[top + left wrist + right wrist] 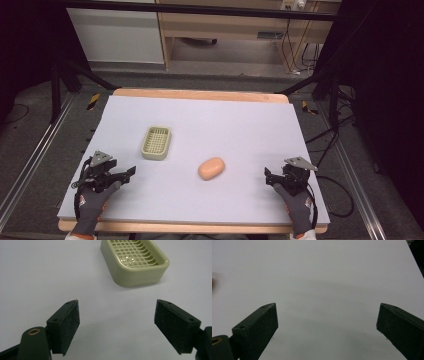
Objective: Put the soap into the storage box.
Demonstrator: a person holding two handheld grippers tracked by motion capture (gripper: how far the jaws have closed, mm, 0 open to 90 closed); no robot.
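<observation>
A pale green soap dish [156, 142] with a grid floor sits left of the table's middle and holds nothing. In the left gripper view the soap dish [136, 263] lies ahead and to the right of the jaws. An orange oval soap bar [211, 168] lies on the white table top [200, 125], right of the dish. My left gripper [131, 172] rests near the front left edge, open, with nothing between its jaws [117, 325]. My right gripper [269, 178] rests near the front right edge, open over bare table [327, 325].
The table's wooden rim [200, 94] shows at the far side. Beyond it stand a wooden cabinet [225, 30], black frame legs [55, 90] and cables on the floor [345, 150]. A gloved hand [92, 205] holds each gripper.
</observation>
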